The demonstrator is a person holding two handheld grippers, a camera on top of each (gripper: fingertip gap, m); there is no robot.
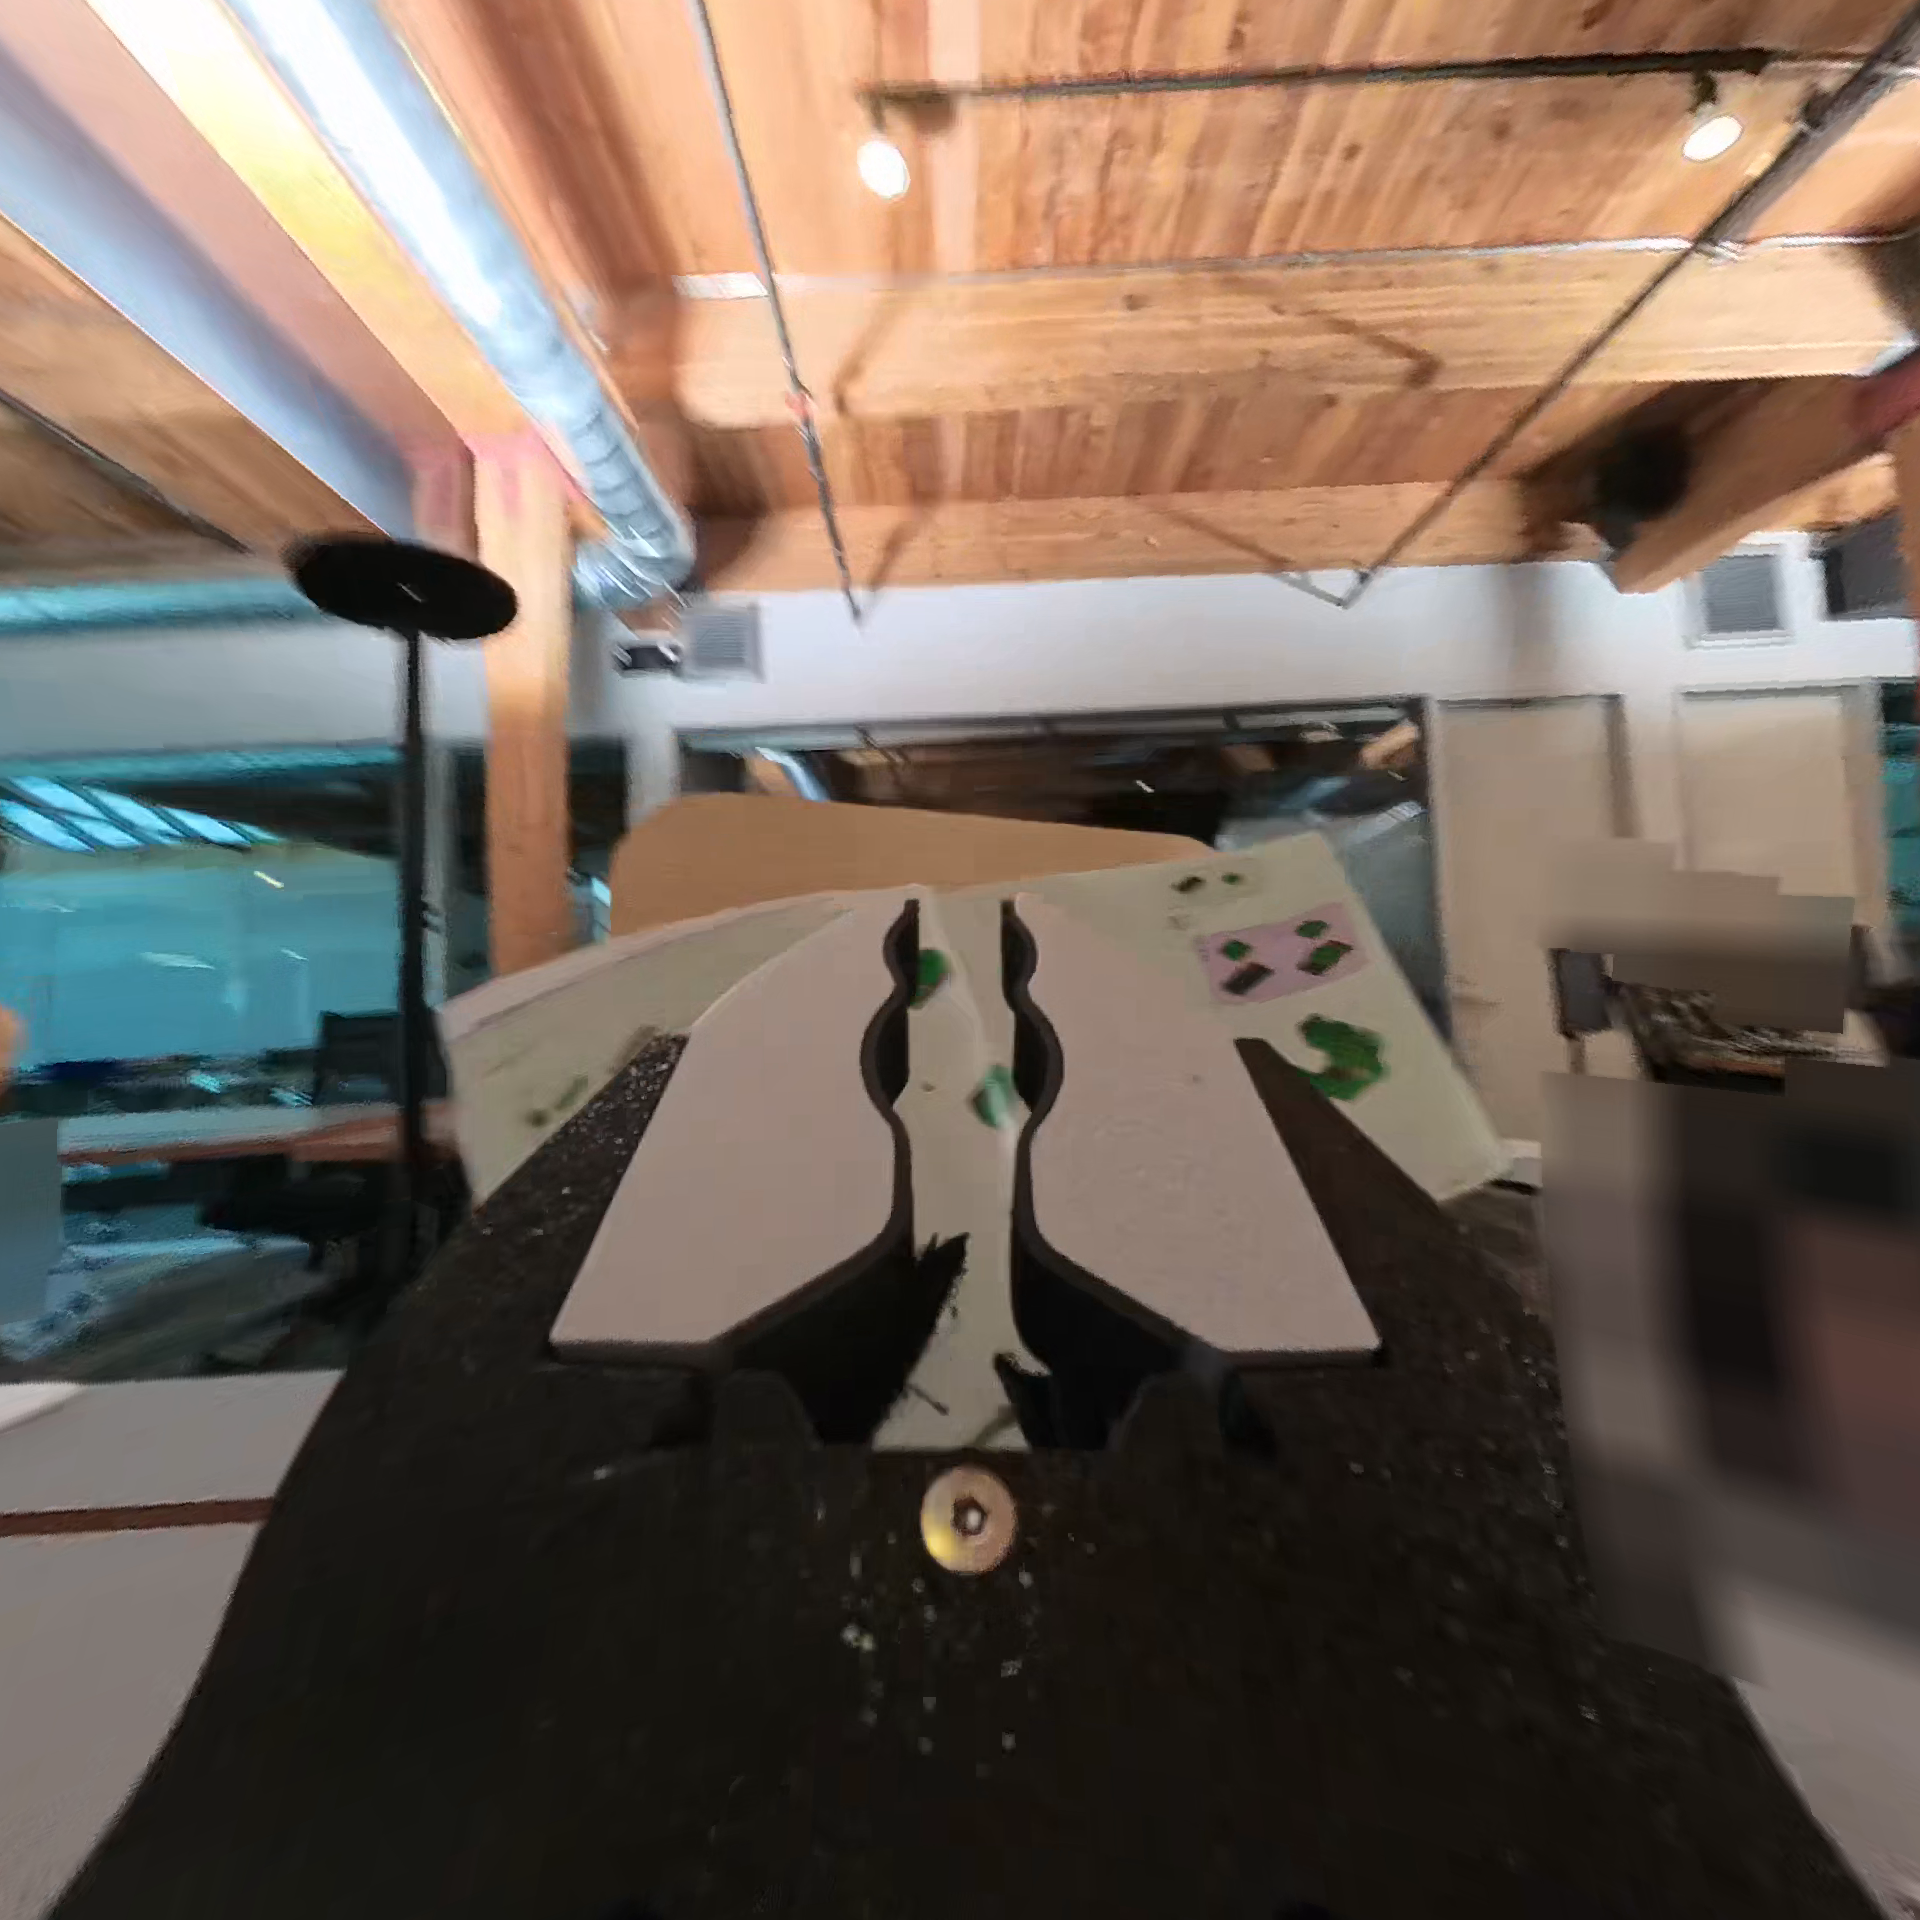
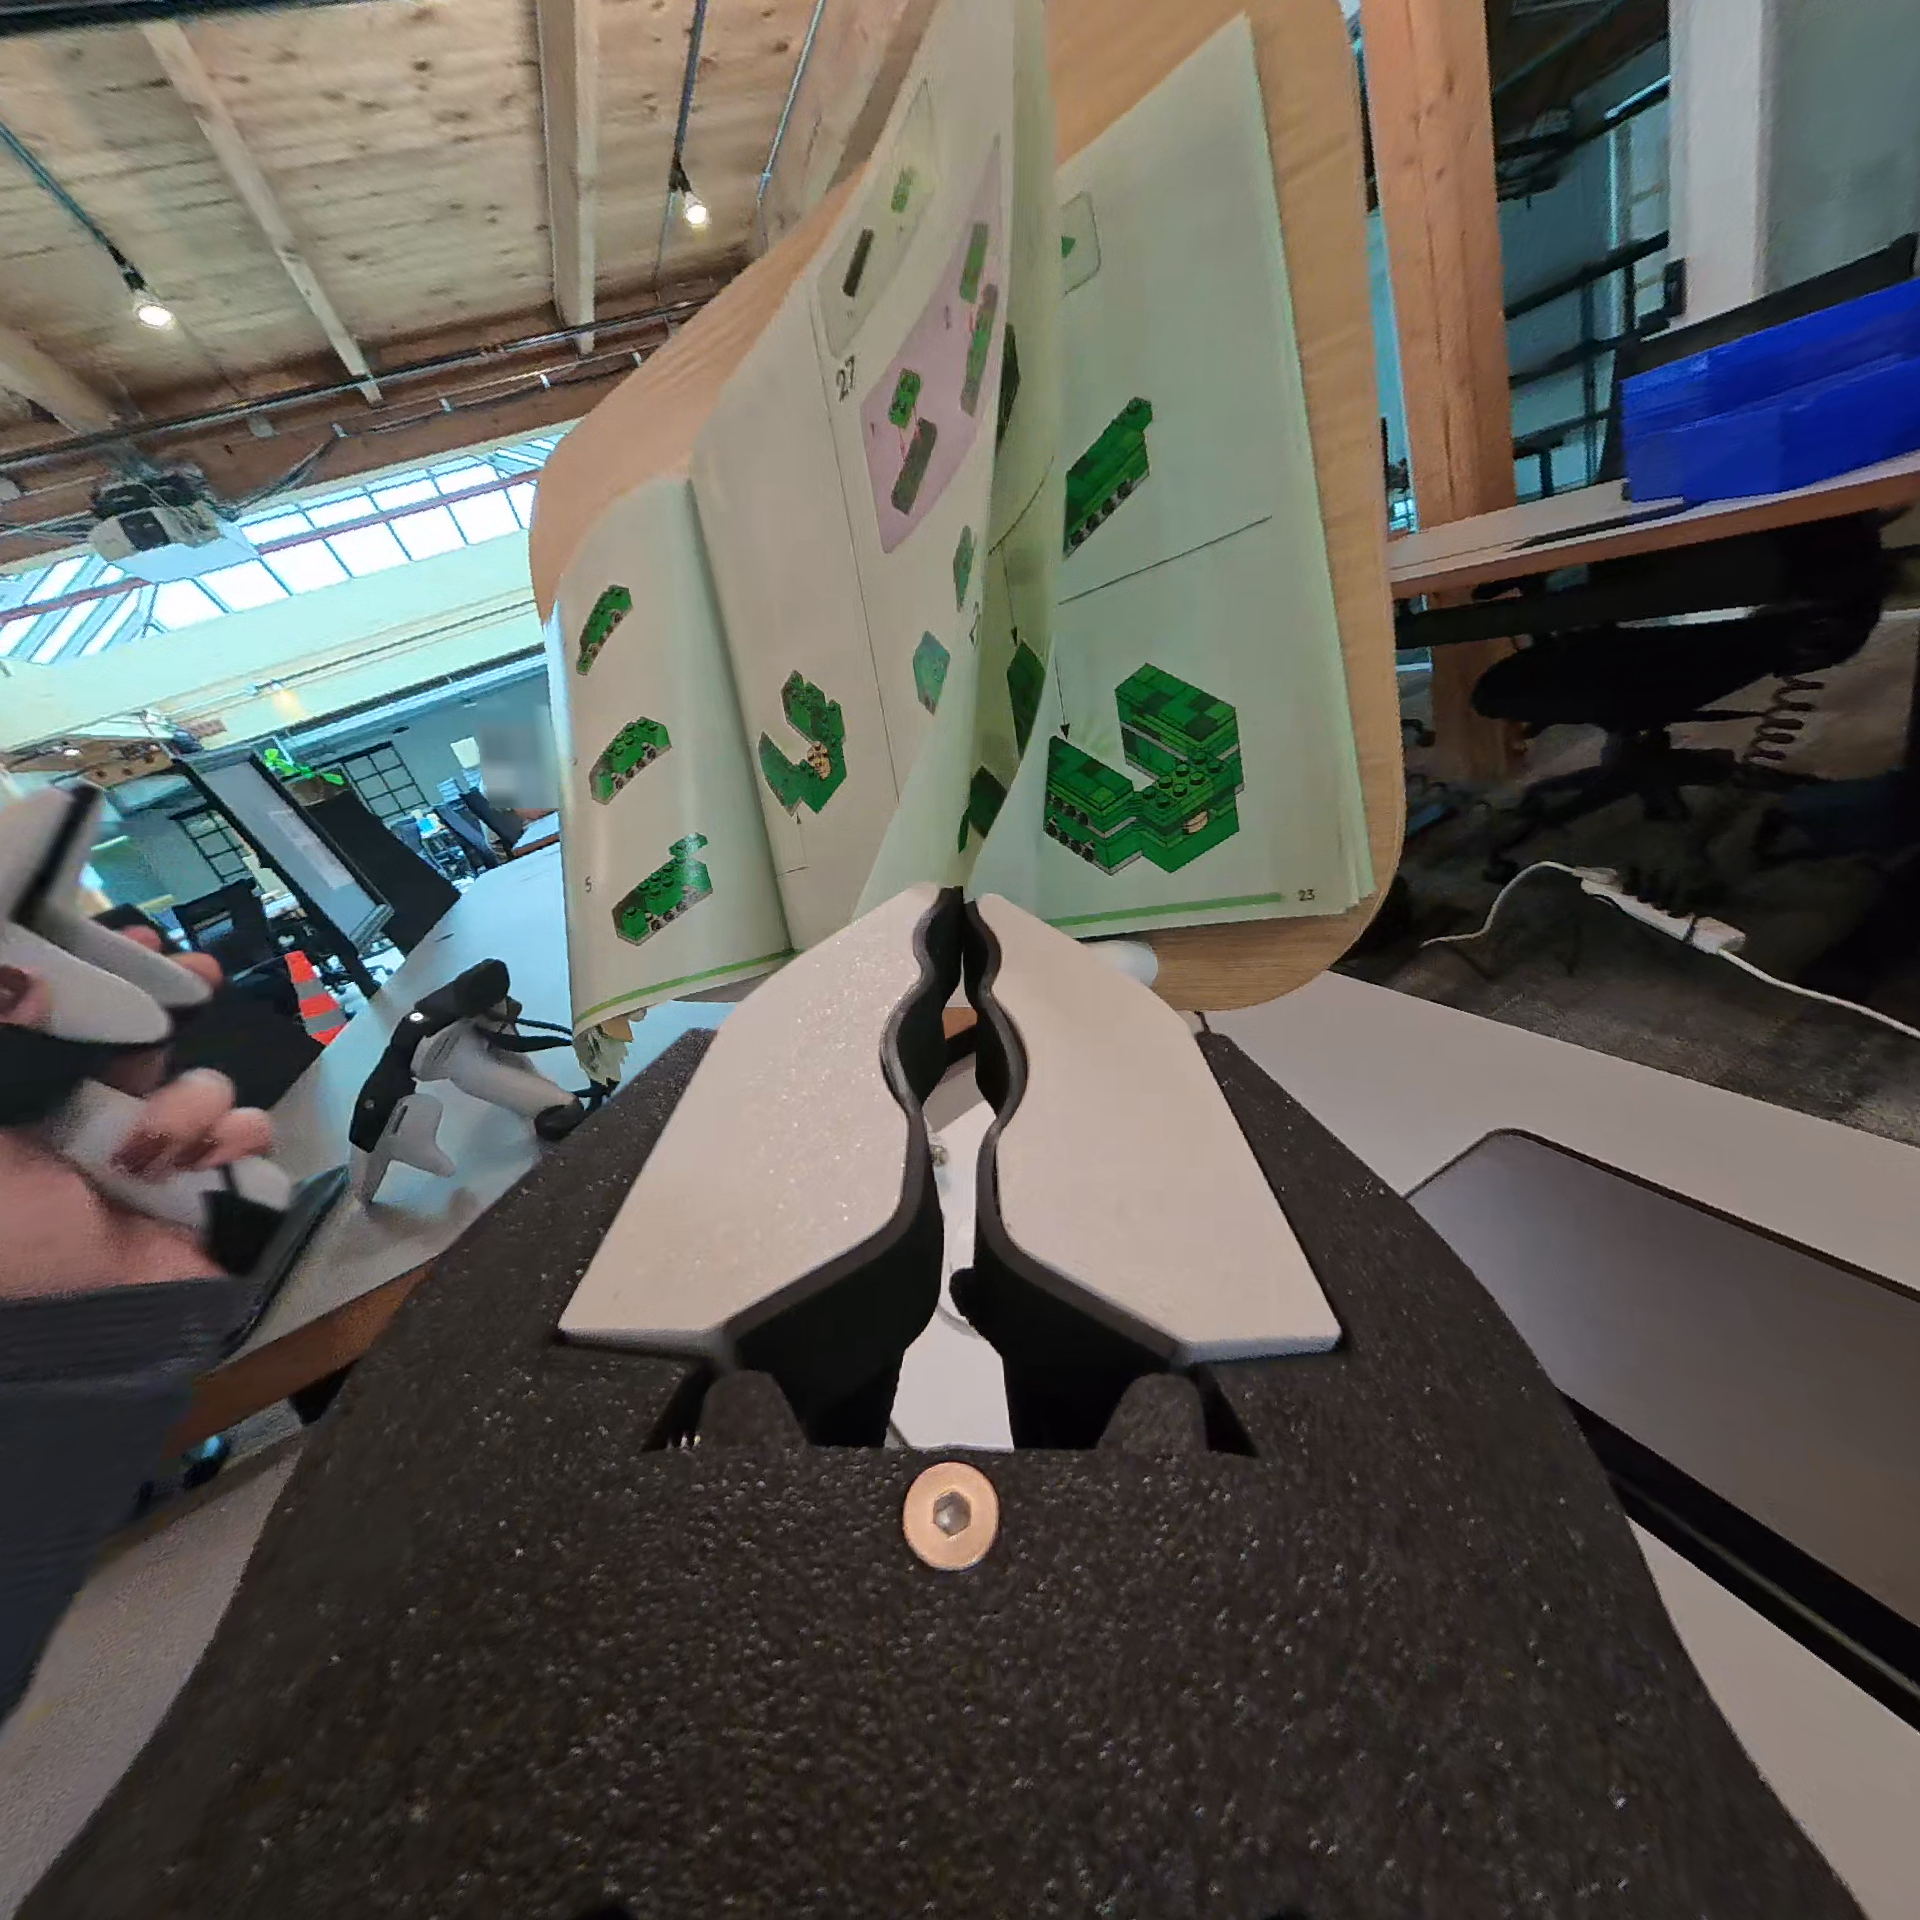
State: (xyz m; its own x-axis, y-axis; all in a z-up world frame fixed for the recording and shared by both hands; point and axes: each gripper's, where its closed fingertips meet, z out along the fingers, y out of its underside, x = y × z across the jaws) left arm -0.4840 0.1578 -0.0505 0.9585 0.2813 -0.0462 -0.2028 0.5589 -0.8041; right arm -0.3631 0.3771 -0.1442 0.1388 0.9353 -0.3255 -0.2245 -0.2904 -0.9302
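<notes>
An open instruction booklet (image 2: 1174, 582) with green brick drawings leans upright against a rounded wooden board (image 2: 1340, 312) on a white table (image 2: 1403, 1081). My right gripper (image 2: 961, 906) is shut on the bottom edge of one page (image 2: 935, 520), which stands lifted away from the spread. My left gripper (image 1: 961, 920) has its jaws a narrow gap apart and holds nothing; the booklet (image 1: 1299, 997) and board (image 1: 831, 842) show just behind its tips. In the right wrist view the left gripper (image 2: 73, 935) is at the far left in a person's hand (image 2: 104, 1195), apart from the booklet.
Another white-and-black hand-held device (image 2: 447, 1081) lies on the table left of the booklet. A dark panel (image 2: 1662, 1247) is set into the table at right. Blue bins (image 2: 1787, 405), an office chair (image 2: 1662, 665) and a power strip (image 2: 1662, 914) are behind. A black floor lamp (image 1: 405, 592) stands at left. The left gripper's tips are roughly 25 centimetres from the right gripper's.
</notes>
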